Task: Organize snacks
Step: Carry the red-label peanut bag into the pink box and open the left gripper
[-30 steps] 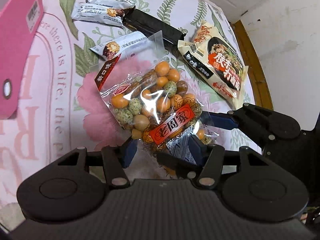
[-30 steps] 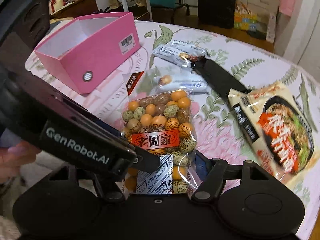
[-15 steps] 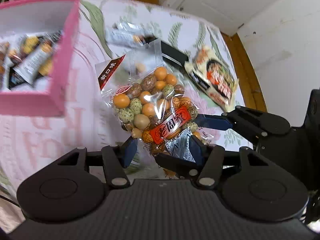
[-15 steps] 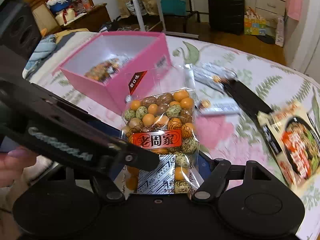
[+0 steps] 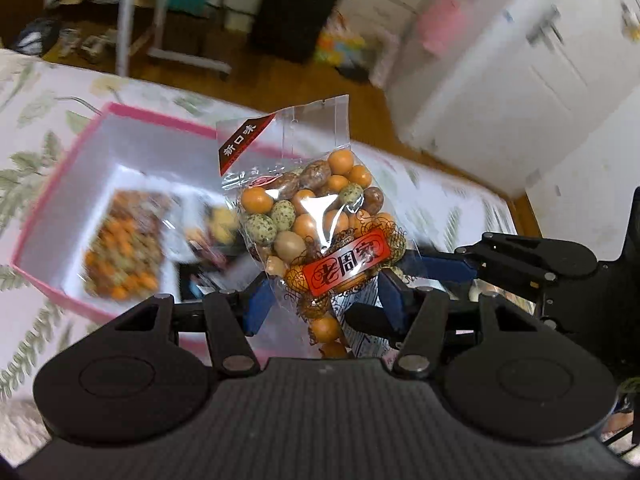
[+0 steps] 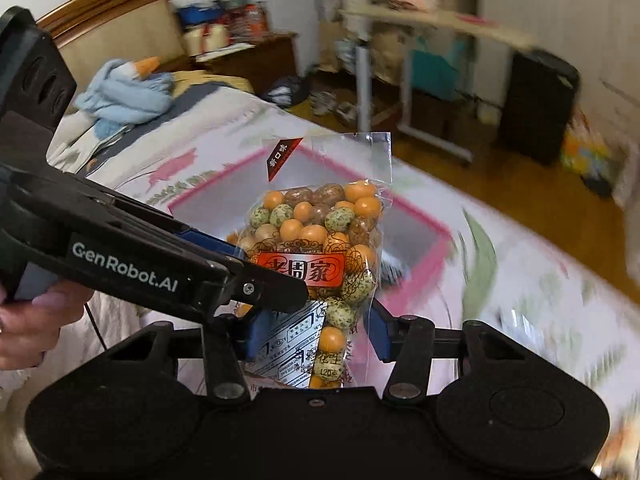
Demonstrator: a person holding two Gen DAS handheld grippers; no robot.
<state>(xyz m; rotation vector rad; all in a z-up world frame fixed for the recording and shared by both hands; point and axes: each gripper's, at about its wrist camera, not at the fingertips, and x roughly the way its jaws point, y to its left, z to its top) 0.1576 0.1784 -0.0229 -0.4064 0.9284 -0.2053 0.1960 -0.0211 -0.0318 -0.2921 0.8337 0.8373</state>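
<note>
Bag of coated nuts carried over the pink box, not yet dropped in

You grip one nut bag (image 5: 316, 224) with both tools: left tool (image 5: 320, 300) clamps its lower part, and right tool (image 6: 314, 330), jaws just closing, pinches the bottom edge. The bag hangs mid-frame above the pink box (image 5: 60, 184), where one similar bag and a few blurred packets already lie; release remains

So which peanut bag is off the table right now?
The clear peanut bag clamped between both hand-held grippers, hanging above the pink box. The other bag lies flat inside that box.
</note>
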